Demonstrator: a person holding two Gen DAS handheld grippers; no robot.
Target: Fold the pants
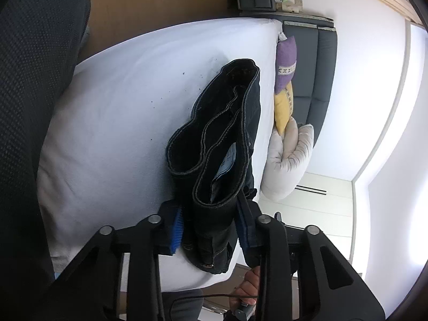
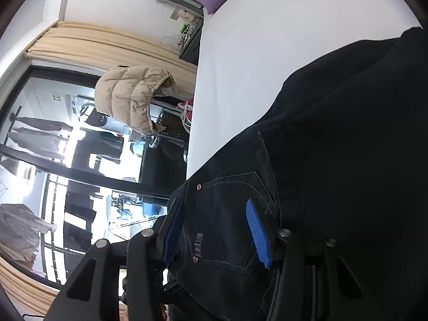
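A white bed (image 1: 120,123) was seen beneath dark pants (image 1: 222,144), which were draped over its edge; pillows (image 1: 286,64) were piled at its far end; the waistband layers were clamped by the left gripper (image 1: 208,230); the back pocket area was pinched between the pads of the right gripper (image 2: 216,230).
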